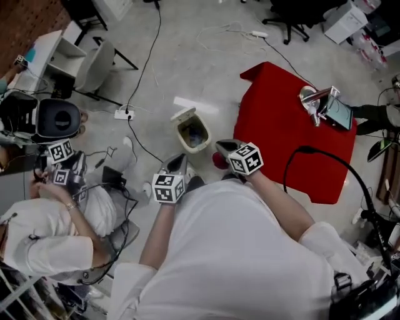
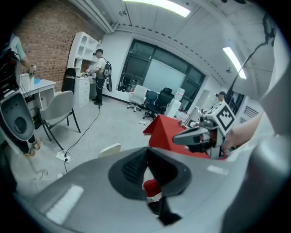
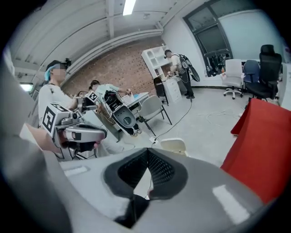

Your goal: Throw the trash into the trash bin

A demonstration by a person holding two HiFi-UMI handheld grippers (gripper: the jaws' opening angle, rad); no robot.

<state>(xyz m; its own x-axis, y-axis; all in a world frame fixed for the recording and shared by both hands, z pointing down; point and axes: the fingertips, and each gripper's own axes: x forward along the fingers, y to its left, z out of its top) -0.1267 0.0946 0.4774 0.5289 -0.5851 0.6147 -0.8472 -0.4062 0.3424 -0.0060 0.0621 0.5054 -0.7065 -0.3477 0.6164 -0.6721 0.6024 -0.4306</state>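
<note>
Left gripper (image 1: 177,164), right gripper (image 1: 226,147): both pressed together. Trash bin (image 1: 192,131) lid-up on floor ahead; red-draped table (image 1: 281,125) just right, power strip (image 1: 124,114) left.

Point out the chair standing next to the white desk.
The grey shell chair at the head view's upper left, beside the white desk; the black office chair stands far off at top right.

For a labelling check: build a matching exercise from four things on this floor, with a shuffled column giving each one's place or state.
1 small beige plastic trash bin
2 red cloth-draped table
3 light grey shell chair
4 white power strip

A black cable runs to it
B lid tipped open
C beside the white desk
D tablet stands on it

Pairs: 1-B, 2-D, 3-C, 4-A
</note>
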